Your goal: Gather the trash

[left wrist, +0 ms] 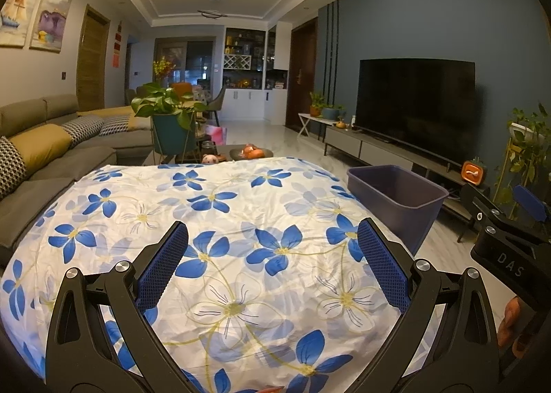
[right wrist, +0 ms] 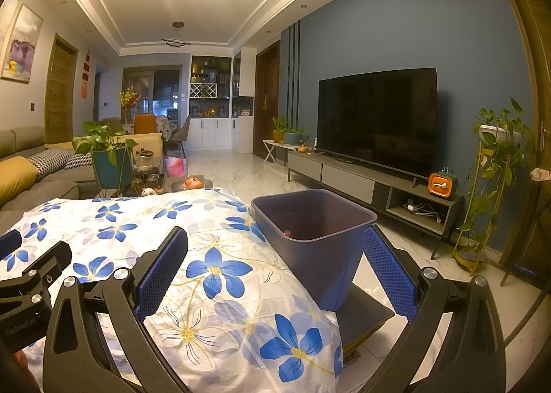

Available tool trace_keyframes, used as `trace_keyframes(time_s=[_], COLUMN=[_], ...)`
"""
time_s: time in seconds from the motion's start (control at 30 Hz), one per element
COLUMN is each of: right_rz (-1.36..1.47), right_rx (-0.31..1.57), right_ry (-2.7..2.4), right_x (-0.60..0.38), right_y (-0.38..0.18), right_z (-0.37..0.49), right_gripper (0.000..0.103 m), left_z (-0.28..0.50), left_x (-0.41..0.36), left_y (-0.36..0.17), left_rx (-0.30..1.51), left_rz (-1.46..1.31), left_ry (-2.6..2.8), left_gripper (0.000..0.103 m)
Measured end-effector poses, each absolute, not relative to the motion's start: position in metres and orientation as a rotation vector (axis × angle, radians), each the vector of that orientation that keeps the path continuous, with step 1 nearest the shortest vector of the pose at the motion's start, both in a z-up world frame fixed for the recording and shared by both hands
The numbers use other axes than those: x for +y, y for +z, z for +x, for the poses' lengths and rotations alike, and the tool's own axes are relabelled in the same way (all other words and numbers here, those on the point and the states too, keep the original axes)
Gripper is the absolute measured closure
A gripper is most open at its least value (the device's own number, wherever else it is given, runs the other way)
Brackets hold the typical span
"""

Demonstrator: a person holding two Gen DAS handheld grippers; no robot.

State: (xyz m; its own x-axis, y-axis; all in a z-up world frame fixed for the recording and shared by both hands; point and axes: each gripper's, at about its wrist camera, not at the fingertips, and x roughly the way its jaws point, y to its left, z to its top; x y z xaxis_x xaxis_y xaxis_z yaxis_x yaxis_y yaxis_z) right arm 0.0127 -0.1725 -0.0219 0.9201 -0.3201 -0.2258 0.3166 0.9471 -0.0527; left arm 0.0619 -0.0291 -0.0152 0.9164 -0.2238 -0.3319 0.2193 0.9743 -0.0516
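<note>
Left gripper (left wrist: 272,269): jaws spread wide, nothing between the blue pads (left wrist: 162,269), held above the flowered cloth (left wrist: 220,207) that fills the lower centre of the left wrist frame. Cloth white with blue and pale flowers, creased, no loose litter visible on it in either view.

Right gripper (right wrist: 275,276): jaws likewise wide apart, empty, seen low in the right wrist frame. Left pad over the cloth (right wrist: 213,289), right pad at frame right, just past the bin's near corner; contact with the bin cannot be told.

Purple bin (right wrist: 320,255): upright, open-topped, centre right of the right wrist frame, standing on a dark flat surface (right wrist: 365,315) beside the cloth's right edge. Small pinkish item (right wrist: 287,233) low inside the bin, against its near-left wall; too small to identify. Same bin (left wrist: 396,200) at middle right of the left wrist frame, interior contents not visible from there.

Right gripper body (left wrist: 509,241) at the right edge of the left wrist frame; fingers of a hand (left wrist: 513,320) below it.

Background: television (right wrist: 377,117) on the blue wall upper right, sofa (left wrist: 38,158) at middle left, potted plant (left wrist: 168,117) beyond the cloth's far edge.
</note>
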Motion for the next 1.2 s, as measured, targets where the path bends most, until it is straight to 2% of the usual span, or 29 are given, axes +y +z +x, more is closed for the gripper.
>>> trace_keyframes(time_s=[0.47,0.7,1.2], right_rz=[-0.015,-0.012,-0.011], right_rx=[0.235,0.235,0.234], right_ry=[-0.328,-0.33,-0.33], right_x=[-0.1735,-0.1733,-0.1739], right_y=[-0.0223,-0.022,-0.0223], right_z=[0.0125,0.0103,0.0099], right_gripper=[0.005,0.005,0.005], left_z=[0.0611,0.0594,0.0587], left_x=[-0.0309,-0.0294,-0.0295], left_y=[-0.0147,-0.0131,-0.0122], left_rx=[0.341,0.334,0.333], left_rz=[-0.009,-0.001,-0.001], left_ry=[-0.243,-0.253,-0.251], left_gripper=[0.006,0.013,0.013])
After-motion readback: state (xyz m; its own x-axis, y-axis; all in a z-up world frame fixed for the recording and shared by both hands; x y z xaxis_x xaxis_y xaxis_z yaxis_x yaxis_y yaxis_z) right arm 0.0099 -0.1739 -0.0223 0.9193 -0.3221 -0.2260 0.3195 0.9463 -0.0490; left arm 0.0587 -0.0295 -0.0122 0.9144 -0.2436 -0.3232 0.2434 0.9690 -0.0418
